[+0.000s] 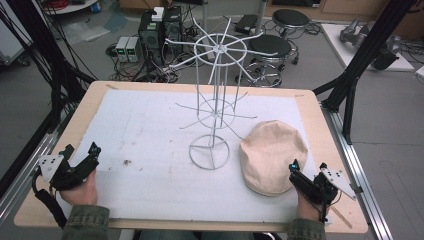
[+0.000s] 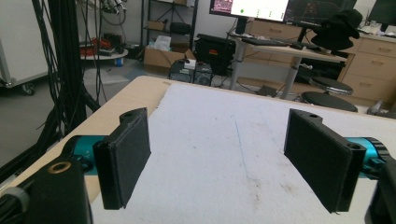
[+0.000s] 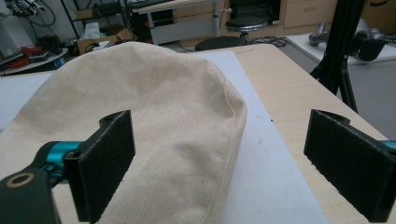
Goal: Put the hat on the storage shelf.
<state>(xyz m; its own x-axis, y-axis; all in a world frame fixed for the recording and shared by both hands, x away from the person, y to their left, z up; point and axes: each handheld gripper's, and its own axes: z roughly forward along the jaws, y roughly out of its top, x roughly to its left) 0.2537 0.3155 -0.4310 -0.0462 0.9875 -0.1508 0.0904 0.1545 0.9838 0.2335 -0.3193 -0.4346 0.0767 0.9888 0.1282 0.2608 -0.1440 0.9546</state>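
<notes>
A beige fabric cap (image 1: 272, 152) lies flat on the white mat, right of centre. A white wire rack (image 1: 216, 100) with spoked tiers stands on a ring base at the middle of the table. My right gripper (image 1: 308, 168) is open just behind the cap's near right edge. In the right gripper view the cap (image 3: 140, 107) sits close in front of the open right gripper (image 3: 224, 140); the left pad (image 3: 105, 163) overlaps the cap and the right pad (image 3: 352, 161) is over bare wood. My left gripper (image 1: 81, 149) is open and empty at the mat's near left, also open (image 2: 222, 140) in its own view.
The white mat (image 1: 150, 140) covers most of the wooden table (image 1: 312, 115). Black frame posts (image 1: 367, 50) rise at the table's right and left edges. Stools (image 1: 272, 47), computer boxes (image 1: 160, 30) and cables are on the floor beyond the far edge.
</notes>
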